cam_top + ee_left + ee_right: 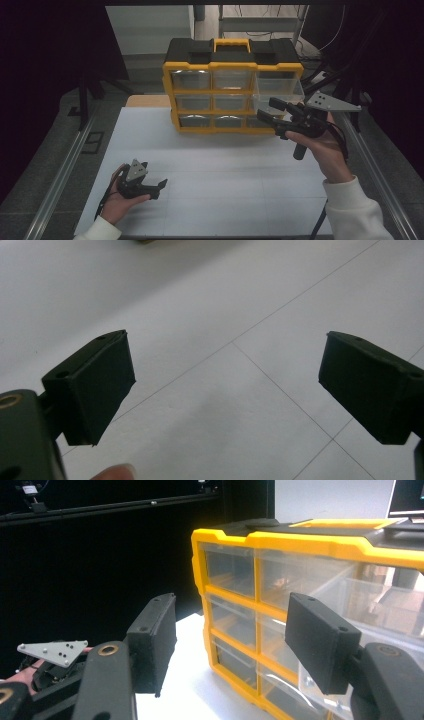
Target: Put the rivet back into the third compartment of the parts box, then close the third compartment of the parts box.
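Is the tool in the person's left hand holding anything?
No, the left gripper has its fingers spread wide apart over the bare white table, with nothing between them.

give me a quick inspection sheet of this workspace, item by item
surface: white table top with thin grid lines, bare around the hands
job's things: yellow and black drawer organizer at the far edge, nine clear drawers; top right drawer pulled out, the others look pushed in
clutter: nothing seen
grippers: right tongs open, held in front of the organizer's right column, nothing between the jaws; left tongs open, resting low on the table, nothing held
cables: black cable trailing from the left tongs; another from the right tongs
surroundings: metal rails along both table sides, dark curtains, grey floor
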The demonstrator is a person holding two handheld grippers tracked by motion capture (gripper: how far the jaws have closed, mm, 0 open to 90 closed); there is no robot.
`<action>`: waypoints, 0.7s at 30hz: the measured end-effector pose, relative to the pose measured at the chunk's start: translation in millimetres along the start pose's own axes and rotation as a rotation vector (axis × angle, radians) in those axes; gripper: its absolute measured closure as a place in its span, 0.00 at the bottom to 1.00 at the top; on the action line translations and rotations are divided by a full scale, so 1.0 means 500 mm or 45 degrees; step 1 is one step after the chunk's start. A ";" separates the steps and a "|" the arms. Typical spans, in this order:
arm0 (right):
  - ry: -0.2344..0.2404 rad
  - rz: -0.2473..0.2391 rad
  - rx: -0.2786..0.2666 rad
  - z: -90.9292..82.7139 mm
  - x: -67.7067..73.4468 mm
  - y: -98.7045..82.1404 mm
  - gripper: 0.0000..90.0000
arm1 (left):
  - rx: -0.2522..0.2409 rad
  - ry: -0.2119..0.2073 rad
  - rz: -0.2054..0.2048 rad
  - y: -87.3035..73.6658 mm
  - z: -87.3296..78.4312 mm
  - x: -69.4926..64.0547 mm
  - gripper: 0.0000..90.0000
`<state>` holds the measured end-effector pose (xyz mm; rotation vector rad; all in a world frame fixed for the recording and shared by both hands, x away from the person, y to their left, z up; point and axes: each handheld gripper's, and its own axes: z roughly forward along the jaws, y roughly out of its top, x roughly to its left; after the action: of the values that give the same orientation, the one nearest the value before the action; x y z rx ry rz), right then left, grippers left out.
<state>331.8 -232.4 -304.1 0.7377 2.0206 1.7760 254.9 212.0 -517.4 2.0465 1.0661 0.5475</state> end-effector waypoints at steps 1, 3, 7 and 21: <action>-0.003 0.009 0.001 -0.002 0.001 -0.002 0.41 | -0.001 0.000 -0.001 0.000 0.000 0.000 0.09; -0.011 0.009 0.009 -0.008 -0.001 -0.008 0.42 | -0.002 0.001 0.000 0.001 0.000 0.000 0.09; -0.027 0.007 0.022 -0.015 -0.006 -0.018 0.45 | -0.002 -0.001 -0.001 0.001 0.001 -0.001 0.09; -0.088 -0.038 0.168 -0.036 -0.032 -0.048 1.00 | -0.005 -0.002 -0.003 0.001 0.001 0.000 0.09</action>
<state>330.5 -258.2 -326.4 0.7926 2.1071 1.5906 255.4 211.5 -517.2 2.0417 1.0659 0.5461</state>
